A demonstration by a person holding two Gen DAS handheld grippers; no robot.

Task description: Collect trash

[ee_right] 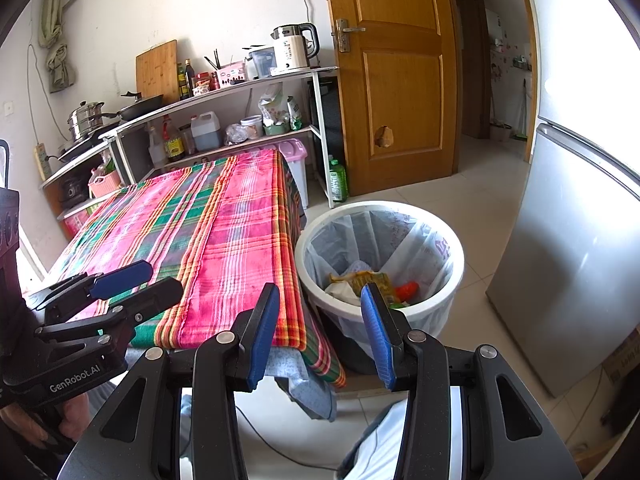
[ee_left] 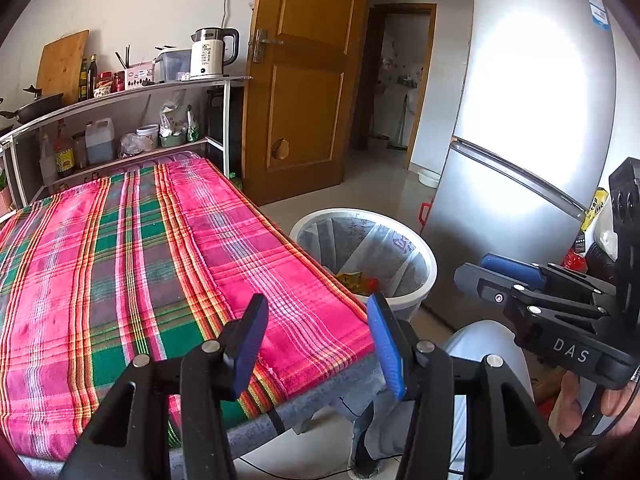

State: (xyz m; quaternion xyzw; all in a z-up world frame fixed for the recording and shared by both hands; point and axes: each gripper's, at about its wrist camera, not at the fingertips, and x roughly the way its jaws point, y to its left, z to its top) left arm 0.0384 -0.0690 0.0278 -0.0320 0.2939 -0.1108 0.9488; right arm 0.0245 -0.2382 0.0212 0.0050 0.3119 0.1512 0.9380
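A white trash bin [ee_right: 448,256] lined with a clear bag stands on the floor at the table's right side; it also shows in the left wrist view [ee_left: 428,256]. Inside lie a yellow wrapper [ee_right: 366,279], white paper [ee_right: 340,291] and a red piece [ee_right: 407,290]. My left gripper [ee_left: 318,344] is open and empty over the table's near right corner. My right gripper [ee_right: 320,334] is open and empty above the table edge and the bin's near rim. Each gripper shows in the other's view, the right one [ee_left: 500,276] and the left one [ee_right: 132,280].
The table carries a pink, green and red plaid cloth [ee_left: 160,260]. A shelf [ee_right: 224,88] with kettle, bottles and pans stands behind it. A wooden door [ee_right: 396,72] is open at the back. A silver fridge [ee_right: 580,240] stands right of the bin.
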